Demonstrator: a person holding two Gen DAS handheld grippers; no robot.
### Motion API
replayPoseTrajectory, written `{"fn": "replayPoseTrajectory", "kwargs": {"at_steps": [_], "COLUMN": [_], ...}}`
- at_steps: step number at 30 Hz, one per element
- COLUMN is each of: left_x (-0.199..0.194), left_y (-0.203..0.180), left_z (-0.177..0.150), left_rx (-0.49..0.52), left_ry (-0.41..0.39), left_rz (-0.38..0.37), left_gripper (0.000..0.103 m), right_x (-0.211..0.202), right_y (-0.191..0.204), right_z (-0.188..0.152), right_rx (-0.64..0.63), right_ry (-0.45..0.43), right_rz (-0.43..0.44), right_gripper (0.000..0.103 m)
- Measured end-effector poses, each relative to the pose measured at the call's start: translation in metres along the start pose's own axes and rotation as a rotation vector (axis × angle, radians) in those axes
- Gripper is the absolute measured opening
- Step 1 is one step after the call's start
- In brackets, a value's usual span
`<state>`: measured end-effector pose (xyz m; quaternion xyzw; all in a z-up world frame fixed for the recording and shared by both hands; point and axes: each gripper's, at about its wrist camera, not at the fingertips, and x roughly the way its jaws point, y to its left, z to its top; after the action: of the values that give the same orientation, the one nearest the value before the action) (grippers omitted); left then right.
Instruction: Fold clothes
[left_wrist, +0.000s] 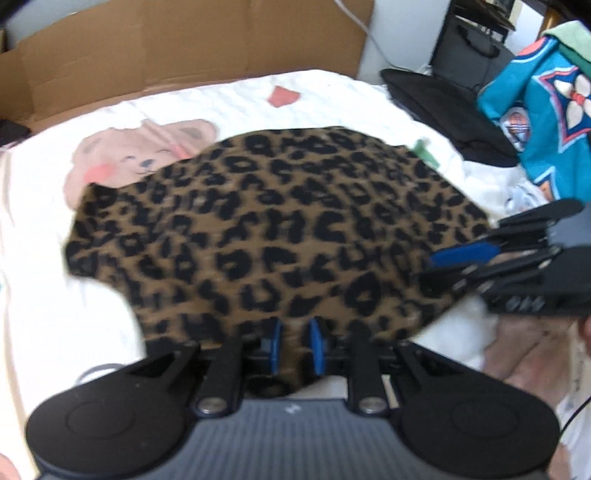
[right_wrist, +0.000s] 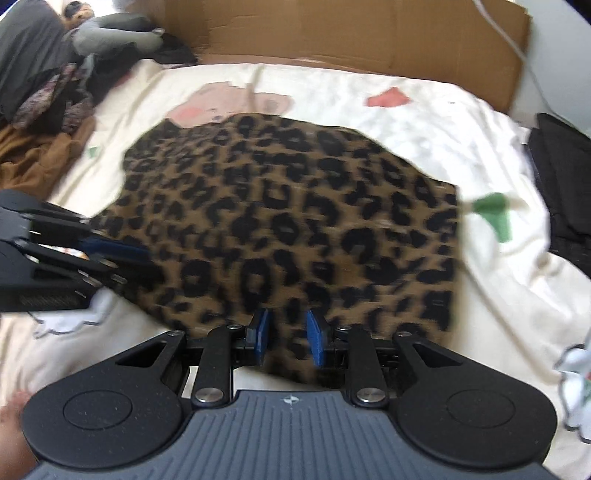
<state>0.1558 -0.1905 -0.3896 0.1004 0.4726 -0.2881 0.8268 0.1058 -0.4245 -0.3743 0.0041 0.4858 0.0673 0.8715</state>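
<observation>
While blurred by motion, both views still readable. White bedsheet (left_wrist: 332, 96) with bear print (left_wrist: 147, 155), red patch (left_wrist: 282, 96) and green patch (right_wrist: 495, 214), spread flat. Cardboard sheet (left_wrist: 184, 48) standing behind it along the far edge. Leopard garment (left_wrist: 266, 229) lying on the sheet, middle of both views, mostly flat, brown with black spots, near edge reaching toward the cameras, far edge overlapping the bear print.

Left gripper (left_wrist: 295, 345) low over the garment's near edge, blue pads (left_wrist: 275, 343) a narrow gap apart, leopard cloth seen between them and running under the body; pinched or merely behind, cannot tell. Right gripper (right_wrist: 286, 338) same posture at the near edge, blue pads (right_wrist: 314, 339) a somewhat wider gap apart, cloth showing in the gap; grip also cannot tell. Each gripper visible side-on in the other's view, at the garment's side edge, fingertips over or touching the cloth.

Teal patterned garment (left_wrist: 546, 125) piled at the right, black bag (left_wrist: 450, 110) beside it. Dark clothes heap (right_wrist: 48, 81) and brown cloth (right_wrist: 33, 158) at the left of the sheet. No containers seen holding anything.
</observation>
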Motion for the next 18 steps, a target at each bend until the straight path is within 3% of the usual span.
{"fn": "replayPoseTrajectory", "kwargs": {"at_steps": [3, 6, 10, 13, 18], "left_x": [-0.013, -0.027, -0.042, -0.034, -0.022], "left_y": [0.009, 0.017, 0.022, 0.012, -0.005], "left_z": [0.003, 0.005, 0.008, 0.004, -0.003], "left_rx": [-0.026, -0.051, -0.078, -0.064, -0.042], "left_ry": [-0.011, -0.022, -0.034, -0.020, 0.006], "left_rz": [0.010, 0.021, 0.013, -0.014, -0.057], "left_gripper": [0.016, 0.017, 0.023, 0.024, 0.024], "right_x": [-0.004, -0.017, -0.028, -0.026, -0.011], "right_y": [-0.013, -0.019, -0.011, 0.010, 0.024], "right_z": [-0.001, 0.002, 0.005, 0.002, -0.006], "right_rx": [0.021, 0.055, 0.092, 0.043, 0.030], "right_ry": [-0.001, -0.025, -0.036, -0.026, 0.012], "right_rz": [-0.038, -0.059, 0.012, 0.066, 0.081], "right_gripper": [0.029, 0.029, 0.030, 0.030, 0.030]}}
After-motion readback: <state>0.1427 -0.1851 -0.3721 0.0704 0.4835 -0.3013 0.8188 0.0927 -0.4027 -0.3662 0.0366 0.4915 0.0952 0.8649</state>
